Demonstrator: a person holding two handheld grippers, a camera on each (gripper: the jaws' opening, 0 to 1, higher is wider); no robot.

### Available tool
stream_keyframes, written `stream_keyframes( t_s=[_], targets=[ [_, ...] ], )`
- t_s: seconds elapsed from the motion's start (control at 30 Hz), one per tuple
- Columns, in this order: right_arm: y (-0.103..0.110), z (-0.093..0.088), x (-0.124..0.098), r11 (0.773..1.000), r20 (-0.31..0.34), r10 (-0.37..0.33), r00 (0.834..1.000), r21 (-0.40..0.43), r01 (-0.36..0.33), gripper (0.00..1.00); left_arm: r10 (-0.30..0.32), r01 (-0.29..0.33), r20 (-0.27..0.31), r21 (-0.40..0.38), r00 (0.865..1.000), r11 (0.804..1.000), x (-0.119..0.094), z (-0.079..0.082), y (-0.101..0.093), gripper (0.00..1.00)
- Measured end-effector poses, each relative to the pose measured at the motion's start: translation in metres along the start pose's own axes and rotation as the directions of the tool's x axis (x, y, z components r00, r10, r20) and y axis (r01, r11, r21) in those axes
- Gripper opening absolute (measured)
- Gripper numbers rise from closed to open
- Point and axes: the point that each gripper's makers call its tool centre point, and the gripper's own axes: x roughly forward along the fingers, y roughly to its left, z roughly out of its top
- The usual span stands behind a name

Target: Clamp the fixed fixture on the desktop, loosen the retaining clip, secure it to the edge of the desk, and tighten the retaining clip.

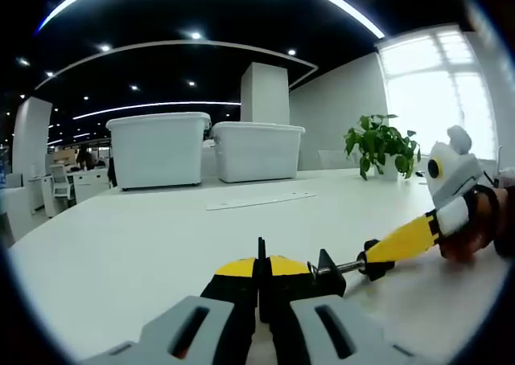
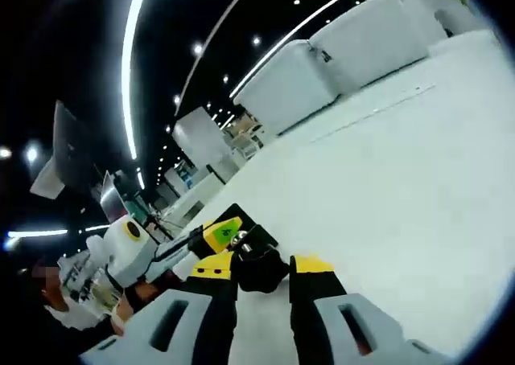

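A black clamp fixture (image 1: 328, 270) rests low over the white desk (image 1: 161, 236). Its thin black frame stands pinched between the yellow tips of my left gripper (image 1: 261, 270), which is shut on it. A screw rod runs right from the clamp body to a black knob (image 1: 372, 265). My right gripper (image 1: 376, 260) comes in from the right, held by a hand (image 1: 475, 232), with its yellow fingers (image 1: 406, 238) around that knob. In the right gripper view the knob (image 2: 257, 270) sits between the yellow tips of my right gripper (image 2: 261, 267), and the left gripper (image 2: 228, 235) comes in from the left.
Two white lidded bins (image 1: 157, 149) (image 1: 257, 149) stand at the back of the desk. A potted plant (image 1: 382, 144) sits at the far right by the window. A thin white strip (image 1: 261, 199) lies flat mid-desk. The desk's edge curves round on the left (image 1: 32, 236).
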Motion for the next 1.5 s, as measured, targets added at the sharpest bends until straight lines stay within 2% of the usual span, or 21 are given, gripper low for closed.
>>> stream_keyframes(
  t_s=[0.13, 0.2, 0.23, 0.27, 0.37, 0.4, 0.43, 0.5, 0.53, 0.57, 0.63, 0.67, 0.7, 0.73, 0.8, 0.87, 0.97, 1.1, 1.4, 1.43, 1.5],
  targets=[
    [0.011, 0.001, -0.002, 0.954, 0.027, -0.018, 0.999, -0.299, 0.025, 0.23, 0.000, 0.000, 0.000, -0.001, 1.000, 1.000, 0.000, 0.000, 0.000, 0.04],
    [0.018, 0.001, -0.003, 0.850, 0.039, -0.029, 0.999, -0.525, 0.046, 0.23, 0.001, -0.001, 0.000, -0.003, 1.000, 1.000, 0.000, 0.000, 0.000, 0.04],
    [0.021, 0.000, -0.002, 0.758, 0.049, -0.036, 0.998, -0.649, 0.059, 0.22, 0.001, -0.001, 0.000, -0.002, 1.000, 1.000, 0.000, 0.000, 0.000, 0.04],
    [0.027, 0.001, -0.002, 0.637, 0.079, -0.024, 0.997, -0.767, 0.076, 0.22, 0.001, -0.001, 0.000, -0.001, 1.000, 1.000, 0.000, 0.000, 0.000, 0.04],
    [0.032, -0.003, -0.002, 0.318, 0.112, -0.048, 0.993, -0.940, 0.121, 0.22, 0.001, -0.001, 0.000, -0.002, 1.000, 1.000, 0.000, 0.000, 0.001, 0.04],
    [0.034, -0.005, -0.002, 0.265, 0.121, -0.056, 0.991, -0.955, 0.132, 0.22, 0.002, -0.002, 0.000, -0.002, 1.000, 1.000, 0.000, 0.000, 0.001, 0.04],
    [0.032, -0.005, -0.001, 0.239, 0.127, -0.060, 0.990, -0.961, 0.138, 0.22, 0.002, -0.002, 0.000, -0.003, 1.000, 1.000, -0.001, 0.000, 0.001, 0.04],
    [0.030, -0.006, 0.001, 0.225, 0.136, -0.065, 0.989, -0.963, 0.147, 0.22, 0.003, -0.003, 0.000, -0.002, 1.000, 1.000, -0.001, 0.000, 0.001, 0.04],
    [0.030, -0.005, 0.001, 0.231, 0.135, -0.065, 0.989, -0.962, 0.147, 0.23, 0.003, -0.003, 0.000, -0.002, 1.000, 1.000, -0.001, 0.000, 0.001, 0.04],
    [0.028, -0.003, 0.002, 0.315, 0.133, -0.062, 0.989, -0.938, 0.146, 0.23, 0.004, -0.004, 0.000, -0.001, 1.000, 1.000, -0.001, 0.000, 0.001, 0.04],
    [0.024, -0.001, 0.002, 0.567, 0.104, -0.039, 0.994, -0.817, 0.108, 0.24, 0.005, -0.005, 0.000, 0.000, 1.000, 1.000, -0.001, 0.000, 0.002, 0.04],
    [0.024, 0.003, 0.002, 0.713, 0.098, -0.012, 0.995, -0.697, 0.077, 0.26, 0.004, -0.004, 0.000, -0.001, 1.000, 1.000, -0.001, 0.000, 0.002, 0.04],
    [0.026, 0.006, -0.004, 0.817, 0.080, -0.002, 0.997, -0.575, 0.048, 0.29, 0.003, -0.003, 0.000, 0.001, 1.000, 1.000, -0.001, 0.000, 0.002, 0.04],
    [0.022, 0.010, -0.005, 0.874, 0.078, 0.002, 0.997, -0.484, 0.036, 0.38, 0.001, -0.001, 0.000, 0.002, 1.000, 1.000, -0.001, 0.000, 0.001, 0.04],
    [0.021, 0.023, -0.008, 0.925, 0.113, 0.029, 0.993, -0.380, 0.016, 0.44, 0.000, 0.000, 0.000, 0.002, 1.000, 1.000, -0.001, 0.000, 0.001, 0.04],
    [0.012, 0.021, -0.008, 0.976, 0.088, 0.012, 0.996, -0.216, 0.007, 0.36, 0.000, 0.000, 0.000, 0.001, 1.000, 1.000, -0.001, 0.000, 0.001, 0.04],
    [-0.003, 0.016, -0.003, 1.000, 0.060, 0.007, 0.998, -0.006, -0.007, 0.26, 0.000, 0.000, 0.000, 0.000, 1.000, 1.000, -0.001, 0.000, 0.001, 0.04],
    [0.007, 0.008, -0.002, 0.994, 0.045, 0.060, 0.997, 0.083, -0.064, 0.19, 0.000, 0.000, 0.000, 0.001, 1.000, 1.000, -0.002, -0.001, 0.001, 0.04],
    [0.012, -0.001, 0.000, 0.999, 0.003, 0.031, 1.000, -0.039, -0.031, 0.21, 0.000, 0.000, -0.001, 0.002, 1.000, 1.000, -0.001, -0.001, 0.001, 0.04],
    [0.010, 0.002, 0.000, 0.995, 0.007, 0.022, 1.000, -0.099, -0.021, 0.20, 0.000, 0.000, -0.001, 0.002, 1.000, 1.000, -0.002, -0.001, 0.001, 0.04],
    [0.017, 0.007, -0.002, 0.933, 0.026, -0.007, 1.000, -0.358, 0.016, 0.19, -0.001, 0.001, 0.000, 0.003, 1.000, 1.000, -0.002, -0.001, 0.001, 0.04]
  ],
)
